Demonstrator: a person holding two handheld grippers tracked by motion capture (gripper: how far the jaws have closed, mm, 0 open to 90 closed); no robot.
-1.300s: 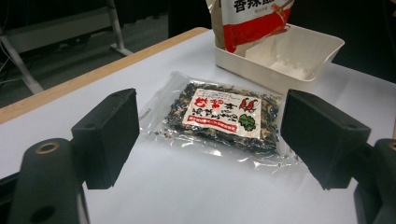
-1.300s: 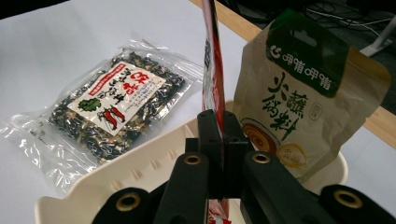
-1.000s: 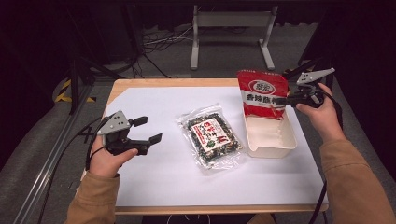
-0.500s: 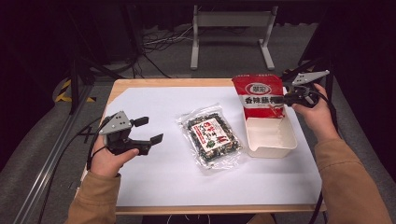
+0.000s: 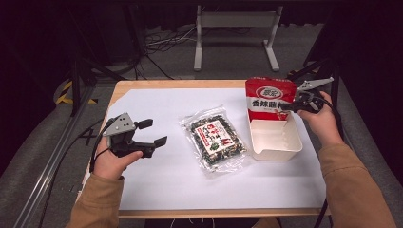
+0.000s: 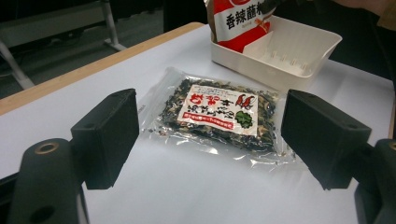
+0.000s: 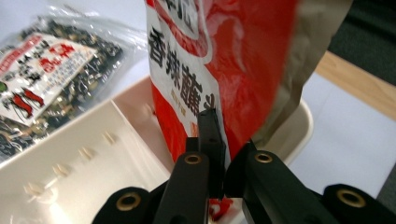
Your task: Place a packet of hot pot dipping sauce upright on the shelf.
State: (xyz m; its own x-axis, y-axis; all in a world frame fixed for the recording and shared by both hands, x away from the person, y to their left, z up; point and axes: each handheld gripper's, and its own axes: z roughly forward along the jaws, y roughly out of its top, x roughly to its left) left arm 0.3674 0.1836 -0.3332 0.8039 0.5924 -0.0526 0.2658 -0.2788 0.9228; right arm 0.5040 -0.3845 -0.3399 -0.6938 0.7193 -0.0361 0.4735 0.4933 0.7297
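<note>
since a second ago the right gripper (image 5: 287, 110) has sunk a little with the red snack pouch (image 5: 267, 98), whose lower end now stands inside the far end of the white tray (image 5: 278, 148), so the placing looks nearly done. its fingers are clamped on the pouch's edge, which is glossy red with black characters. left of the tray, beyond the clear seaweed packet (image 5: 215, 138), the left gripper (image 5: 151, 133) waits, fingers apart and empty.

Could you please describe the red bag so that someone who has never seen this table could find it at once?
On the white sheet covering the table, look to the right side for the white tray. The red bag stands upright in the tray's far end, pinched by the right gripper. Unlike the clear pack lying flat mid-table, it is opaque red with a white band of black characters.
</note>
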